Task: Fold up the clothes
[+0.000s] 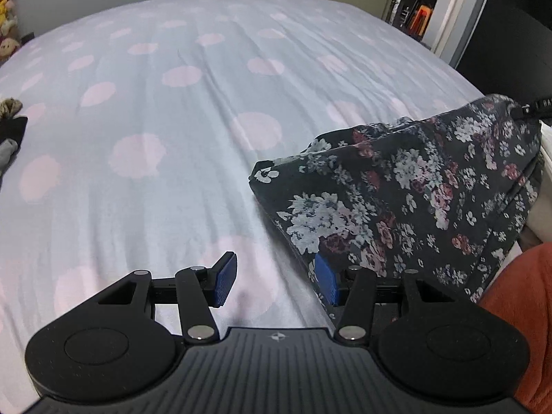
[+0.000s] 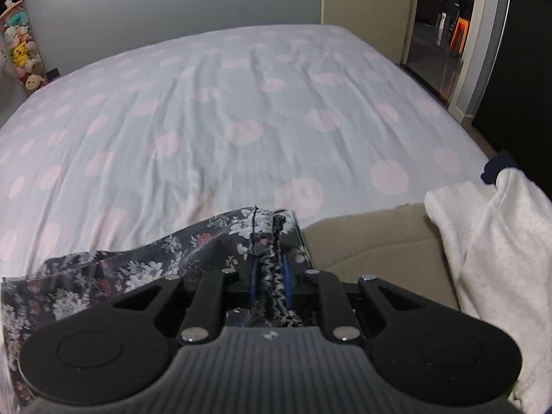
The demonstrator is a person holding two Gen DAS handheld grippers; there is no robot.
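A dark floral garment hangs lifted above the bed at the right of the left wrist view. My left gripper is open, its right blue pad at the cloth's lower left edge, its left pad over the bare sheet. In the right wrist view my right gripper is shut on the gathered elastic edge of the floral garment, which drapes down to the left.
The bed has a pale sheet with pink dots. A beige garment and a white fleece garment lie at the near right. An orange cloth is at the lower right. Small items lie at the left edge. Soft toys hang by the wall.
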